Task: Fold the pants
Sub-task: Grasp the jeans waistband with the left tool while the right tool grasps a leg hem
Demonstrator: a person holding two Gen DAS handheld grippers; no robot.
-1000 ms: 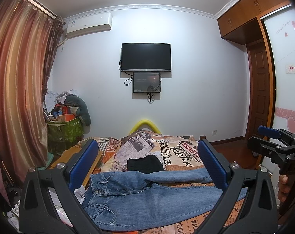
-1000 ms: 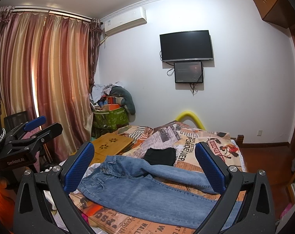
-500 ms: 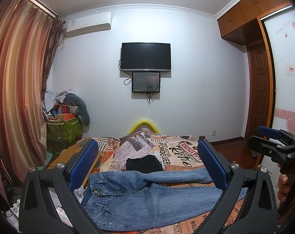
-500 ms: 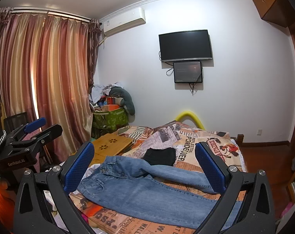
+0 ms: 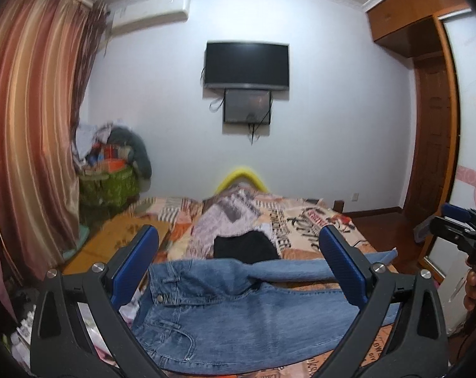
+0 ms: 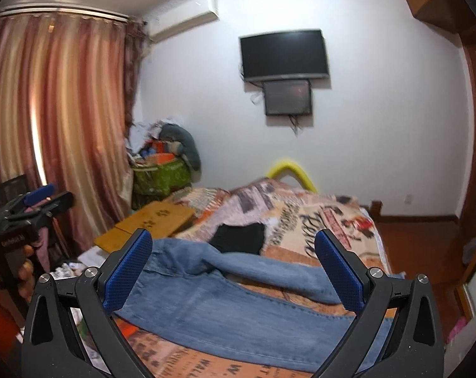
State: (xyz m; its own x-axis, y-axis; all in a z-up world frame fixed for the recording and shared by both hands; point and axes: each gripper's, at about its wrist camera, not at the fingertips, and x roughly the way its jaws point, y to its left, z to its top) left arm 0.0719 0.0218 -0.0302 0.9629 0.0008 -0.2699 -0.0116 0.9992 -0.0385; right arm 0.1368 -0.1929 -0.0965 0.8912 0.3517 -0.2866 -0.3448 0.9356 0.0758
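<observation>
jeans (image 5: 238, 315) on bed (image 5: 301, 220), black garment (image 5: 244, 247), perhaps folded

Both grippers — left (image 5: 238, 264) and right (image 6: 233, 266) — had black frames, silver screws, and textured blue pads (image 6: 127, 272).

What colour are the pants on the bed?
The jeans are faded blue denim, clearest in the left wrist view.
</observation>
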